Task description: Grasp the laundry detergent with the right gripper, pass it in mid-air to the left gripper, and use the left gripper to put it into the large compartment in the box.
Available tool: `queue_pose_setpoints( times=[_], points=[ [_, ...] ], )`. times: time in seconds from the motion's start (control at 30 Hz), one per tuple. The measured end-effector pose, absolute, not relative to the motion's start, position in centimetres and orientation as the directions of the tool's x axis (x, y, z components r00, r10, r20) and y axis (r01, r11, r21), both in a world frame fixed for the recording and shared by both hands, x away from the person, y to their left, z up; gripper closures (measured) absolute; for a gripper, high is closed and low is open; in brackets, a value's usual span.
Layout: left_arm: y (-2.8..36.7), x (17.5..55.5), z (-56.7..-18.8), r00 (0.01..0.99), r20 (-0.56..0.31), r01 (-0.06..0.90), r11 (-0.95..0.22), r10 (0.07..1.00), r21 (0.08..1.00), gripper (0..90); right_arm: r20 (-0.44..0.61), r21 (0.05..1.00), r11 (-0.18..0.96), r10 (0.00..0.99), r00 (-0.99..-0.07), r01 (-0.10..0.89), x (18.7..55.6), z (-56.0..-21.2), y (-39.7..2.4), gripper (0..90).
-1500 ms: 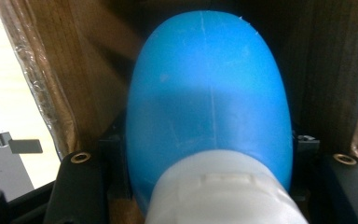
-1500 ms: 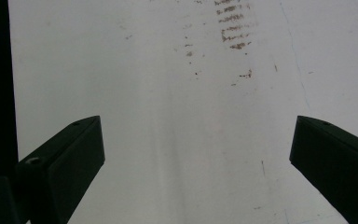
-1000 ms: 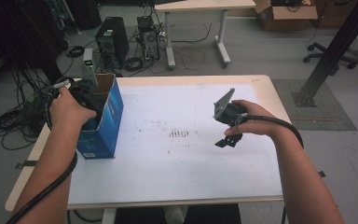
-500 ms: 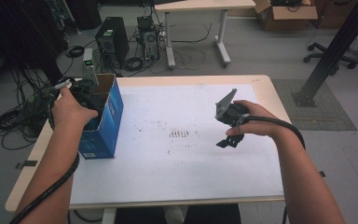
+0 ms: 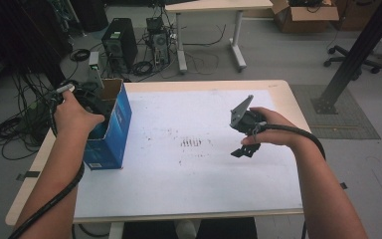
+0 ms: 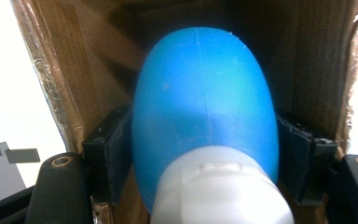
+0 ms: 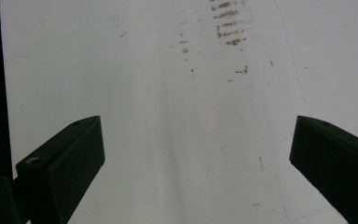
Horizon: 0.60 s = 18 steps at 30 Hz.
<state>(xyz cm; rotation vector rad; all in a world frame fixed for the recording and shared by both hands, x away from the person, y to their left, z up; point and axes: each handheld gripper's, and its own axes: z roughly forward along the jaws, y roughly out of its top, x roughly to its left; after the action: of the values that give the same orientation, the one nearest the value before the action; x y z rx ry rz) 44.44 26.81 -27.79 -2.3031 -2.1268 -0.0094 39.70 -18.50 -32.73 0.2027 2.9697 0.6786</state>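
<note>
the left claw (image 6: 204,154) is lowered into the open top of a blue cardboard box (image 5: 113,130), which stands upright near the left edge of the surface (image 5: 189,199). in the left gripper view, the claw is seen clamped on a blue rounded object with a white end (image 6: 205,126); the black pads (image 6: 114,158) are pressed against both of its sides, and the object is located inside the box, between the brown inner walls. the right claw (image 5: 243,150) is held above the white sheet (image 5: 179,174) at the right-centre of the surface, well apart from the box. in the right gripper view, its jaws are seen spread wide apart with nothing between them, above a patch of dark smudges (image 7: 226,23).
</note>
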Motion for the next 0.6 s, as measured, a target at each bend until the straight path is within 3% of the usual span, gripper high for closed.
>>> queue_pose_setpoints(
  times=[0.6],
  points=[
    [26.8, 43.7, -24.9, 0.061, 0.020, 0.998, -0.061, 0.998, 0.023, 23.9, -0.068, 0.448, 0.888, 0.147, -0.987, 0.101, 39.6, -32.2, -18.4, 3.1]
  ],
)
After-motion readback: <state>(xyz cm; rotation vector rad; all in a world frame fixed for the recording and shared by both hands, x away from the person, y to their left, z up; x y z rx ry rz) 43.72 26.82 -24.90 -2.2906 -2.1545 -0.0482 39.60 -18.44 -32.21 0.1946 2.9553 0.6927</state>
